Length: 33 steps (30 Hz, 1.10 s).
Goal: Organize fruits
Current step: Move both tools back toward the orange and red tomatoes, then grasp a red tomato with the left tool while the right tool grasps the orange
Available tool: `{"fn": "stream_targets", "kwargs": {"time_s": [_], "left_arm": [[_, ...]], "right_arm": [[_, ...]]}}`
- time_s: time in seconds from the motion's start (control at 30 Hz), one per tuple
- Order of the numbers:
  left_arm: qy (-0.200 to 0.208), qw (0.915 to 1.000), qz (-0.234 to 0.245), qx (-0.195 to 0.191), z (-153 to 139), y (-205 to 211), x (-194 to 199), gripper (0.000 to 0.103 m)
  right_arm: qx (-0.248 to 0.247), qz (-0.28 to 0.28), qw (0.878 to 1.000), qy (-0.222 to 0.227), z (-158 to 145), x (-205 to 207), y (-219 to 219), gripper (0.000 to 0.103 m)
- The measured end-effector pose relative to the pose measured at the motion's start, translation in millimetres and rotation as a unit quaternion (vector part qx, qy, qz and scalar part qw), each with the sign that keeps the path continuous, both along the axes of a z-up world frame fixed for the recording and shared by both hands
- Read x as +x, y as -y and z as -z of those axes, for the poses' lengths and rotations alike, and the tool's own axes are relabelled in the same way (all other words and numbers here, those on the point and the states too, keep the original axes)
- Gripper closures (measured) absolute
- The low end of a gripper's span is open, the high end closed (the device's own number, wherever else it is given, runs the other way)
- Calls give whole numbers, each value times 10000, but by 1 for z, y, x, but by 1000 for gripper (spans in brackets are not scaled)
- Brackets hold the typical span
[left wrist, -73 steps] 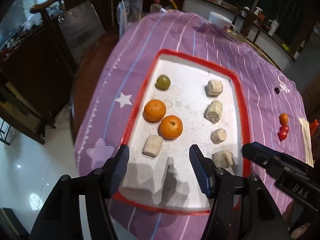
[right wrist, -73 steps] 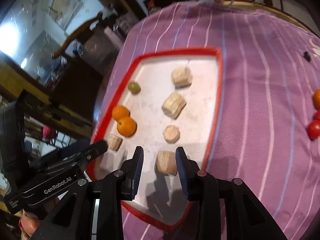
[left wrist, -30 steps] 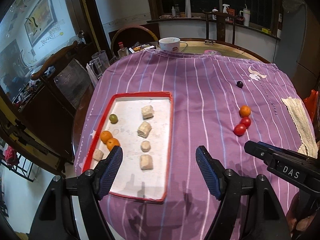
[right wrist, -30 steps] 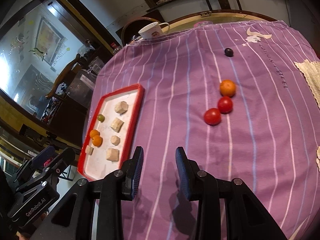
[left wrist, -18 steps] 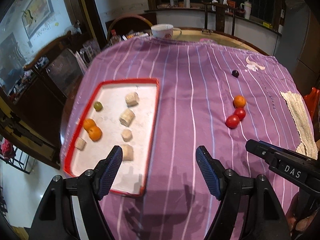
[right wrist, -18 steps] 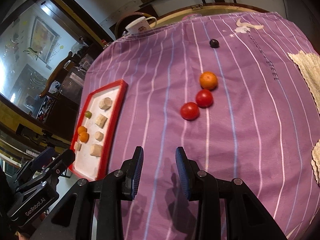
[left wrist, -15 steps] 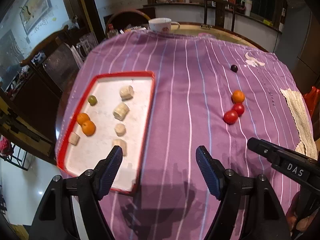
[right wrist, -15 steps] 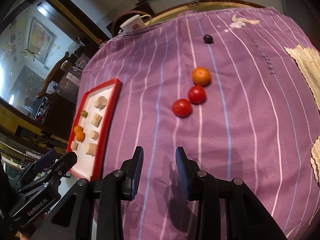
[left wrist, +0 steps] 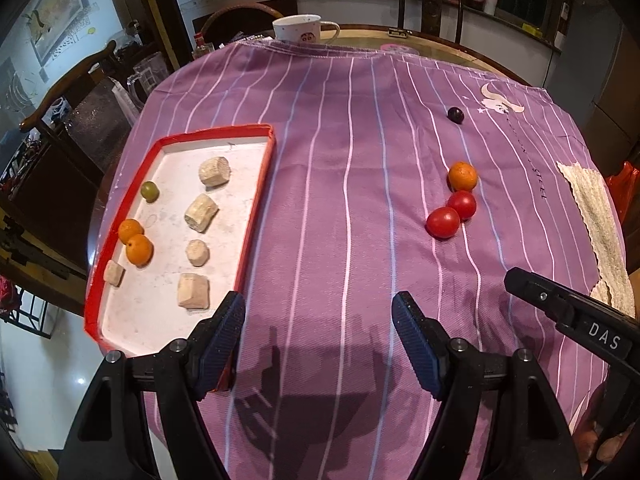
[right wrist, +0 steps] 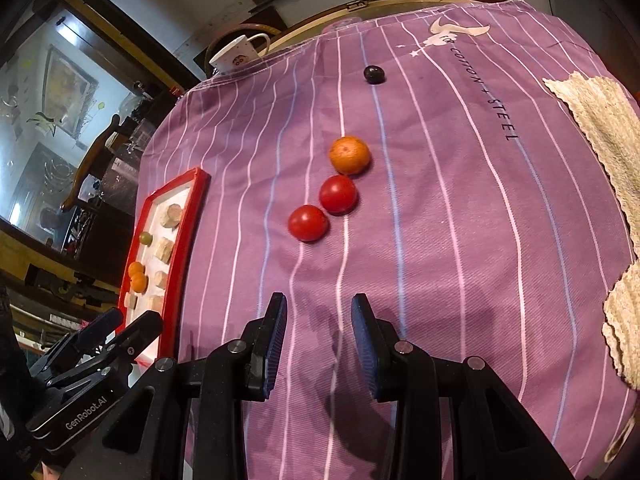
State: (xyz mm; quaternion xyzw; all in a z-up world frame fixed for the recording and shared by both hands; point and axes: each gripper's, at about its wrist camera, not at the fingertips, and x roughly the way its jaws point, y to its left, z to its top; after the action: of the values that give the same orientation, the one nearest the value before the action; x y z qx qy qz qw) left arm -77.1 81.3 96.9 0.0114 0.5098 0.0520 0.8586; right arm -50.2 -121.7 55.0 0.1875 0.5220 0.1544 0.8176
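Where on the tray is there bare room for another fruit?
The red tray has bare room at its near end, below the nearest beige chunk, and along its far edge. Crowded: the left side around the two oranges.

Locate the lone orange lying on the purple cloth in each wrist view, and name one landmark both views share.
Left wrist: the orange lies right of centre, just above two red tomatoes.
Right wrist: the orange lies near centre, upper middle, above the same tomatoes.
Shared landmark: the small dark fruit farther up the cloth, also in the right wrist view.
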Motion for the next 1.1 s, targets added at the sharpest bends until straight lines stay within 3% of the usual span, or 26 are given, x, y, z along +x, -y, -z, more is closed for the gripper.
{"fn": "stream_targets", "kwargs": {"time_s": [0.3, 0.6, 0.9, 1.1], "left_arm": [[-155, 9992, 202, -307, 29, 8, 22, 28], [-12, 9926, 821, -890, 49, 35, 61, 28], [-31, 9881, 975, -1186, 66, 49, 89, 28], [-62, 9852, 1109, -1305, 75, 54, 100, 35]], "right_arm": [[-15, 134, 9999, -51, 8, 17, 15, 66], [174, 126, 9997, 154, 2, 80, 23, 66], [290, 16, 9996, -40, 17, 129, 17, 66], [214, -136, 9996, -111, 28, 139, 3, 64]]}}
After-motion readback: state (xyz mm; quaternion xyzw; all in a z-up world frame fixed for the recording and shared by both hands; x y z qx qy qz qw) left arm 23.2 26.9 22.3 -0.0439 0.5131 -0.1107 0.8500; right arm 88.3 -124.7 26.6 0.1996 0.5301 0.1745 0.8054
